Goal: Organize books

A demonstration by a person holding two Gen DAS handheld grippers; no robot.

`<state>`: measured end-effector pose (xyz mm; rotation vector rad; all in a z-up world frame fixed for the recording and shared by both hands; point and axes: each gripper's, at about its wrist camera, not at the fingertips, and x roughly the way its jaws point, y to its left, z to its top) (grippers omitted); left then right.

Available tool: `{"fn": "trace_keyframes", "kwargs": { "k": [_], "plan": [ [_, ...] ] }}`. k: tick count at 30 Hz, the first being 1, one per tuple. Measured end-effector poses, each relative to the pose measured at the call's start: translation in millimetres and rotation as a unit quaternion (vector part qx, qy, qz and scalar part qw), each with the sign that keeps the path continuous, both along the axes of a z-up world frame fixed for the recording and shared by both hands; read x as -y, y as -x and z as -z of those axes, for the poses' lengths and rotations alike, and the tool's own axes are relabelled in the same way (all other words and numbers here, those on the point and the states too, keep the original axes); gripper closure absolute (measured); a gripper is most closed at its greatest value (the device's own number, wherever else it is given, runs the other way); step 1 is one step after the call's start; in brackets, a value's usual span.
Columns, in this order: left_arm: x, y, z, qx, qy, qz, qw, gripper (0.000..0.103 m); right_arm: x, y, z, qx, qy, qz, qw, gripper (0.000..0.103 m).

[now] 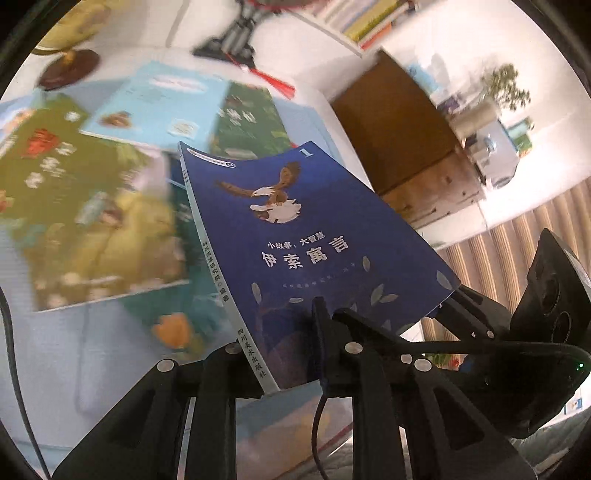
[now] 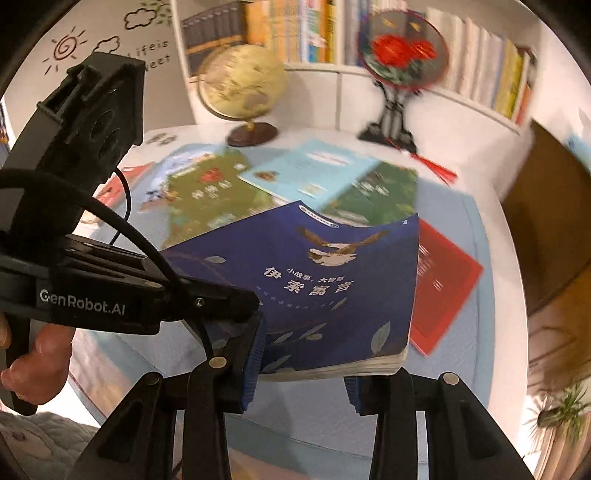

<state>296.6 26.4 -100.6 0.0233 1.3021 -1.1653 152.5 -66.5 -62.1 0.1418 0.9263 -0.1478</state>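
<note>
A dark blue book with an eagle on its cover [image 1: 295,236] is held above the table. My left gripper [image 1: 288,369] is shut on its lower spine edge. In the right wrist view the same blue book [image 2: 314,280] lies between my right gripper's fingers [image 2: 299,373], whose blue pads stand wide apart at its near edge without pinching it. The left gripper [image 2: 236,314] clamps the book's left side there. Several other books lie flat on the table: a green one [image 1: 74,206], a light blue one [image 1: 159,107], another green one [image 2: 373,192] and a red one [image 2: 443,284].
A globe [image 2: 243,88] and a round red fan on a black stand [image 2: 402,55] stand at the back of the round table [image 2: 495,236]. Bookshelves [image 2: 295,33] full of books line the wall behind. A wooden cabinet [image 1: 399,125] stands to the right.
</note>
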Motion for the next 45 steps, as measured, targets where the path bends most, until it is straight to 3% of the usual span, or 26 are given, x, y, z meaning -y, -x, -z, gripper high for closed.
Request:
{"fn": "trace_keyframes", "kwargs": {
  "k": [6, 11, 15, 21, 27, 30, 35, 38, 45],
  "plan": [
    [-84.9, -48.9, -18.9, 0.015, 0.019, -0.066, 0.9975, 0.087, -72.8, -60.0, -24.2, 0.029, 0.014, -0.05, 0.998, 0.066],
    [-163.7, -91.8, -33.2, 0.045, 0.019, -0.129, 0.9904, 0.087, -147.8, -122.7, -37.8, 0.058, -0.001, -0.103, 0.993, 0.066],
    [-234.0, -130.5, -33.8, 0.063, 0.013, -0.179, 0.9817, 0.086, -205.1, -172.6, -37.4, 0.069, -0.03, -0.138, 0.988, 0.066],
    [-311.7, -186.2, -22.9, 0.066, 0.009, -0.213, 0.9748, 0.084, -282.8, -240.4, -25.9, 0.066, -0.068, -0.146, 0.985, 0.066],
    [-348.4, -241.1, 7.9, 0.054, -0.009, -0.215, 0.975, 0.084, -322.5, -294.3, 2.6, 0.039, -0.096, -0.116, 0.988, 0.066],
    [-359.5, -263.7, 22.6, 0.029, -0.004, -0.221, 0.9749, 0.084, -333.8, -313.0, 13.4, 0.029, -0.102, -0.095, 0.99, 0.066],
    [-378.2, -290.6, 43.5, -0.011, 0.011, -0.236, 0.9716, 0.084, -347.2, -327.8, 18.2, 0.016, -0.101, -0.077, 0.992, 0.066],
    [-387.5, -299.2, 52.9, -0.015, -0.004, -0.25, 0.968, 0.078, -354.9, -334.4, 25.6, 0.0, -0.114, -0.067, 0.991, 0.066],
    [-407.7, -311.2, 81.8, -0.059, -0.028, -0.264, 0.9623, 0.073, -370.6, -339.4, 41.3, -0.027, -0.094, -0.085, 0.992, 0.066]
  ]
}}
